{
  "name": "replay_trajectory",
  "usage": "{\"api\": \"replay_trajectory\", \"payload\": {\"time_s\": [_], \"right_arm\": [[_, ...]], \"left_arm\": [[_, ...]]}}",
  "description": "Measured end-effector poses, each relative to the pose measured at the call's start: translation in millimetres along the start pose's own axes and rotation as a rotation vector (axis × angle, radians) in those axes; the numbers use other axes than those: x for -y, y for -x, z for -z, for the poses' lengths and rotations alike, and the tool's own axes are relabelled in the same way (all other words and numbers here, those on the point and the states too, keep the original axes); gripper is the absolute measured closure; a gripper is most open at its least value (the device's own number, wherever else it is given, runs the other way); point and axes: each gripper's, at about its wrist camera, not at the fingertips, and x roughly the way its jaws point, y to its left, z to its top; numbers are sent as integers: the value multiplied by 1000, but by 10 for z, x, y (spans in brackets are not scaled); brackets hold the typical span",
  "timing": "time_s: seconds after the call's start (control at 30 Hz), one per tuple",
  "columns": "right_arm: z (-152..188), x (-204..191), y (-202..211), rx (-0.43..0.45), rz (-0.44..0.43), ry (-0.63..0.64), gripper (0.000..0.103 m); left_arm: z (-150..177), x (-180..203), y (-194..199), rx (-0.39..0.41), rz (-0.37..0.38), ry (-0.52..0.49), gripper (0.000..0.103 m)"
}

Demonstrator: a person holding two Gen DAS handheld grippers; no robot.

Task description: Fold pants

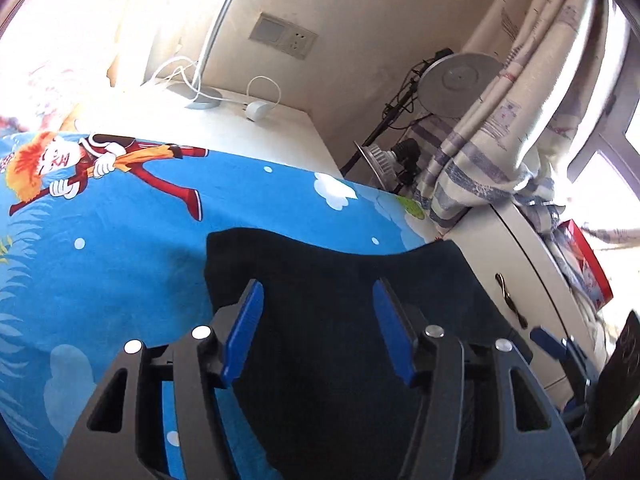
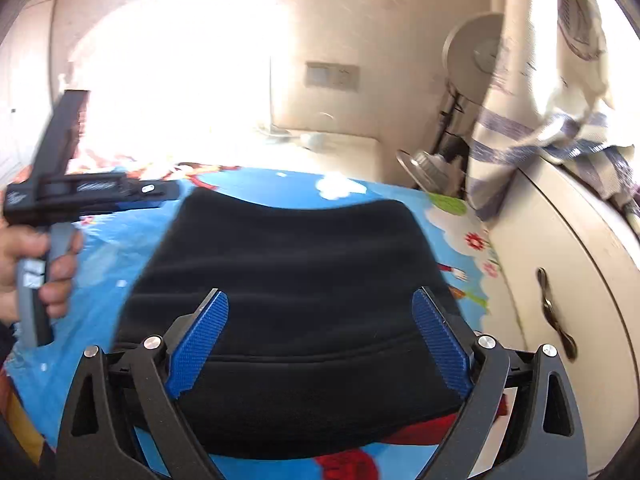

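Black pants (image 2: 288, 300) lie folded on the bed (image 1: 120, 248); both grippers' fingers (image 1: 244, 332) (image 2: 200, 344) hover open, empty. Snagging an edge could undo the fold.

Left gripper (image 1: 318, 328): black angular linkage arms, round silver pivot screws, smooth blue finger pads (image 1: 244, 332). Right gripper (image 2: 320, 340): same black frame, silver screws, textured blue pads; grey handle on the left unit.
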Motion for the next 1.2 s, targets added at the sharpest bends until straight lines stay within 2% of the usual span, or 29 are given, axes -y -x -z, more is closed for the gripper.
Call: {"api": "replay_trajectory", "payload": {"time_s": [0.03, 0.07, 0.1, 0.17, 0.23, 0.3, 0.37, 0.4, 0.43, 0.47, 0.53, 0.57, 0.63, 0.7, 0.77, 0.87, 0.9, 0.97, 1.07, 1.13, 1.2], "right_arm": [[58, 119, -107, -31, 32, -7, 13], [138, 219, -246, -77, 63, -5, 13], [235, 288, -372, -118, 84, 3, 12], [410, 474, -416, -99, 3, -76, 12], [514, 668, -499, -131, -93, -227, 12], [538, 662, -500, -122, -89, -236, 12], [534, 624, -474, -122, -62, -234, 12], [534, 623, -472, -124, -58, -240, 11], [533, 628, -476, -125, -62, -248, 11], [542, 636, -476, -128, -66, -257, 11], [531, 644, -472, -131, -61, -262, 11], [511, 660, -508, -133, -55, -261, 11], [499, 655, -516, -137, -49, -262, 11], [492, 664, -533, -138, -45, -266, 11], [489, 675, -551, -139, -50, -269, 10], [505, 687, -559, -134, -58, -273, 9], [506, 688, -557, -135, -60, -274, 9], [510, 683, -553, -133, -57, -277, 9], [517, 666, -548, -130, -50, -278, 9], [519, 658, -547, -130, -48, -276, 9], [518, 652, -543, -131, -45, -273, 9]], "left_arm": [[70, 102, -137, -44, -53, -59, 47], [144, 124, -286, -102, -152, -98, 50], [194, 88, -412, -150, -250, -92, 50], [182, 129, -372, -108, -269, -46, 53], [100, 459, -297, -38, -296, -167, 53], [-44, 841, -316, 4, -270, -283, 53], [-224, 1157, -464, -13, -187, -309, 53], [-284, 1323, -567, -24, -150, -334, 56], [-328, 1482, -707, -48, -109, -365, 71], [-352, 1612, -868, -88, -75, -393, 81], [-349, 1871, -1245, -163, -34, -429, 86], [-340, 1968, -1416, -192, -31, -450, 86], [-275, 2097, -1758, -252, -75, -496, 86], [-256, 2101, -1914, -268, -105, -493, 86], [-294, 2066, -1867, -265, -93, -449, 85], [-281, 2053, -1590, -207, -93, -446, 81], [-270, 2028, -1435, -176, -103, -435, 77], [-218, 1968, -1063, -101, -109, -393, 53], [12, 1824, -482, -18, -141, -336, 48], [237, 1668, -173, -9, -181, -291, 48], [528, 1495, 19, -26, -257, -234, 43]]}}
